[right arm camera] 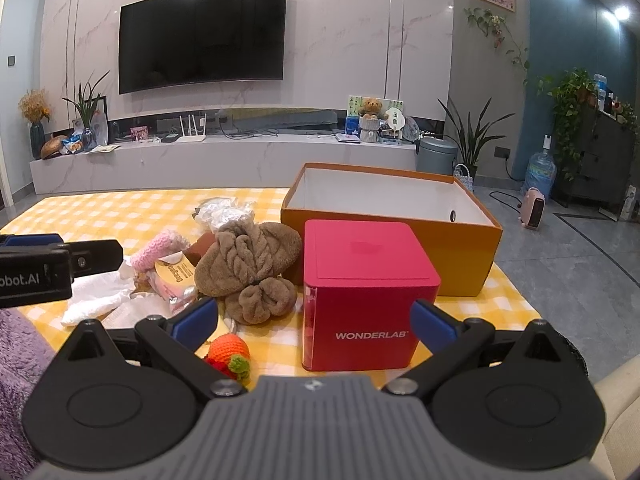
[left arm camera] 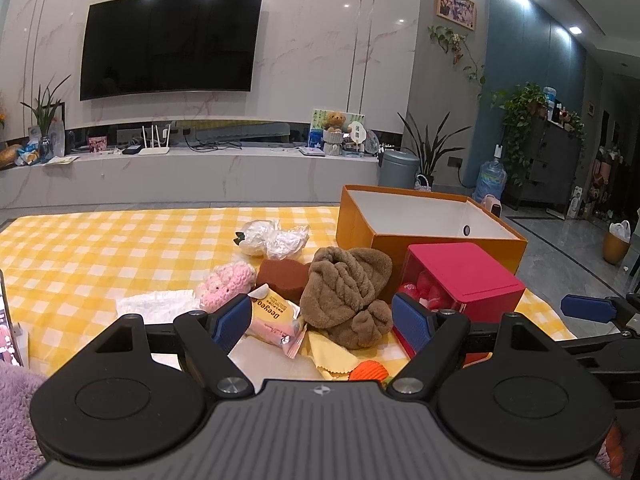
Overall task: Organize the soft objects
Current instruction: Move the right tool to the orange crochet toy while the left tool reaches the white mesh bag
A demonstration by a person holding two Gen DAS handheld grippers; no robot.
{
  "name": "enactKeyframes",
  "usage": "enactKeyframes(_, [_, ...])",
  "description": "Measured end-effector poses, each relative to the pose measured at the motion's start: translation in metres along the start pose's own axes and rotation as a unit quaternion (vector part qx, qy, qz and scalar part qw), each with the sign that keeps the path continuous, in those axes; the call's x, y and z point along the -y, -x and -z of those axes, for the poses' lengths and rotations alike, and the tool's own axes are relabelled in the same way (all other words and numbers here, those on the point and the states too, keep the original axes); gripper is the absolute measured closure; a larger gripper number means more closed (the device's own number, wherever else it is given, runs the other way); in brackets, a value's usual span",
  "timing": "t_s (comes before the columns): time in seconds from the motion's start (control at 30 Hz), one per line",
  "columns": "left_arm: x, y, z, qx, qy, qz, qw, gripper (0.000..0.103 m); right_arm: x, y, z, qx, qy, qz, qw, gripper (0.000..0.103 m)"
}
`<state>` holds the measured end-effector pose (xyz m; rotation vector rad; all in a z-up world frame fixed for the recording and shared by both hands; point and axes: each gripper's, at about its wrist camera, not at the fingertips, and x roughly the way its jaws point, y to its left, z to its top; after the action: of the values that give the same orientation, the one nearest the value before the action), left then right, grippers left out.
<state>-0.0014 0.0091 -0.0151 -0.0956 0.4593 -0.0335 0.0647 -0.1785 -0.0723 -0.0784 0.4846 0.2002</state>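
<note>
A brown knotted towel lies in a pile on the yellow checked cloth. Around it lie a pink crochet toy, a brown sponge, a pink snack packet, white tissue, a crinkled plastic bag and an orange crochet fruit. An open orange box stands behind. My left gripper is open, empty, just before the towel. My right gripper is open and empty, facing the red box.
A red WONDERLAB box stands right of the towel, its open side toward the left gripper showing red items inside. A purple fluffy fabric lies at the near left. The table's right edge drops to the grey floor.
</note>
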Motion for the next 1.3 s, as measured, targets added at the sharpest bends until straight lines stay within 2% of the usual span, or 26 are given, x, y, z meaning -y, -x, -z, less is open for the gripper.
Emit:
enactKeyframes(0.2, [-0.006,-0.006,-0.001,-0.015,0.005,0.003,0.9999,0.010,-0.006,-0.003,-0.002,0.000,0.008,-0.003,1.000,0.003])
enactKeyframes(0.4, [-0.024,-0.017,-0.001,-0.053,0.016,0.006,0.9984,0.010,-0.019,-0.016,-0.004,-0.016,0.027,-0.025,0.999,0.003])
enactKeyframes(0.47, [-0.031,-0.022,0.001,-0.068,0.022,0.010,0.9974,0.012,-0.026,-0.022,-0.004,-0.022,0.040,-0.029,0.999,0.008])
enactKeyframes(0.53, [-0.041,-0.026,0.002,-0.086,0.027,0.010,0.9959,0.013,-0.034,-0.028,-0.004,-0.030,0.057,-0.042,0.997,0.021])
enactKeyframes(0.57, [-0.047,-0.028,0.002,-0.096,0.032,0.011,0.9948,0.014,-0.038,-0.031,-0.004,-0.033,0.062,-0.053,0.996,0.023])
enactKeyframes(0.67, [-0.062,-0.037,0.005,-0.128,0.042,0.011,0.9909,0.024,-0.049,-0.041,-0.003,-0.048,0.074,-0.077,0.993,0.027])
enactKeyframes(0.73, [-0.071,-0.041,0.008,-0.147,0.044,0.011,0.9881,0.035,-0.059,-0.049,0.000,-0.060,0.088,-0.089,0.990,0.034])
enactKeyframes(0.8, [-0.078,-0.044,0.011,-0.157,0.049,0.007,0.9863,0.036,-0.067,-0.059,0.003,-0.077,0.099,-0.097,0.987,0.039])
enactKeyframes(0.93, [-0.083,-0.053,0.012,-0.174,0.043,0.010,0.9836,0.034,-0.073,-0.082,0.011,-0.118,0.105,-0.106,0.982,0.048])
enactKeyframes(0.97, [-0.082,-0.058,0.011,-0.186,0.035,0.015,0.9819,0.030,-0.074,-0.088,0.014,-0.126,0.105,-0.102,0.981,0.048])
enactKeyframes(1.0, [-0.081,-0.065,0.011,-0.203,0.023,0.021,0.9788,0.021,-0.074,-0.094,0.016,-0.132,0.106,-0.098,0.981,0.048])
enactKeyframes(1.03, [-0.081,-0.070,0.013,-0.214,0.017,0.023,0.9765,0.019,-0.075,-0.100,0.018,-0.137,0.106,-0.096,0.980,0.048])
enactKeyframes(1.13, [-0.083,-0.088,0.018,-0.247,0.013,0.030,0.9685,0.014,-0.075,-0.113,0.022,-0.148,0.100,-0.094,0.979,0.042])
enactKeyframes(1.3, [-0.076,-0.110,0.028,-0.278,-0.015,0.034,0.9598,0.013,-0.072,-0.123,0.029,-0.157,0.097,-0.098,0.978,0.041])
